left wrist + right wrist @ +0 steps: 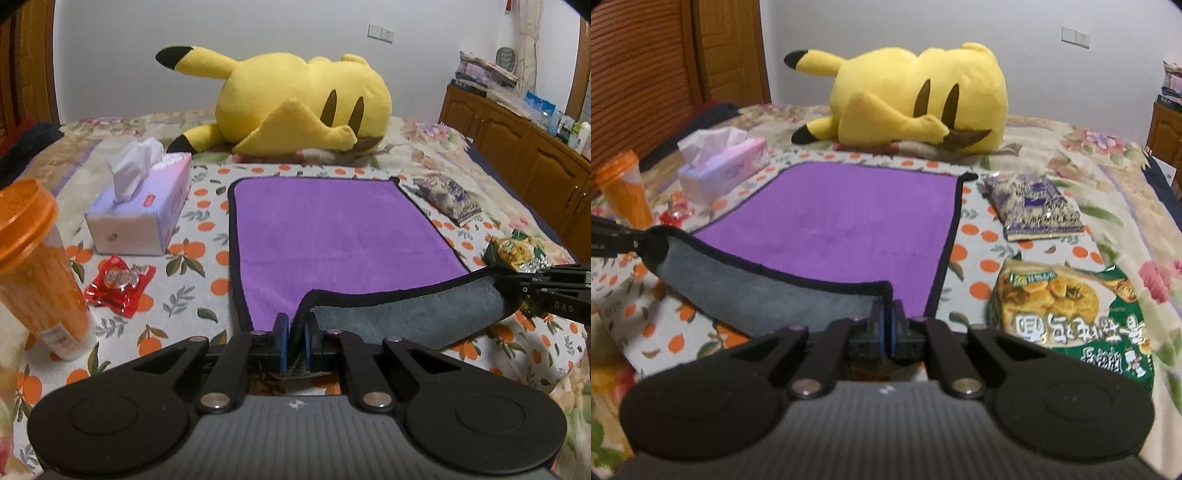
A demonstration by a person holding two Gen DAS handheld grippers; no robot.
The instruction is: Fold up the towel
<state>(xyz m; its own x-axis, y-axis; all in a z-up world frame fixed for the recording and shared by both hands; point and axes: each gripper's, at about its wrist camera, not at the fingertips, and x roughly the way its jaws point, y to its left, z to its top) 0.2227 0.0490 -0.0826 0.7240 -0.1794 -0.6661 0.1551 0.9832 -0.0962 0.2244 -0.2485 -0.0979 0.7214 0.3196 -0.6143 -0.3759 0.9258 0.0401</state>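
While the purple microfibre towel with black trim (pixel 332 229) lay flat on the orange-print bedspread (pixel 192 273) ahead of both tongs, the left gripper (pixel 295 332) and right gripper (pixel 886 321) were each pinched shut on a near corner, lifting that edge so the grey underside showed.

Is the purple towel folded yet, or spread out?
Mostly spread. The towel lies flat; only its near edge is lifted, grey underside showing, pinched by the left gripper and right gripper.
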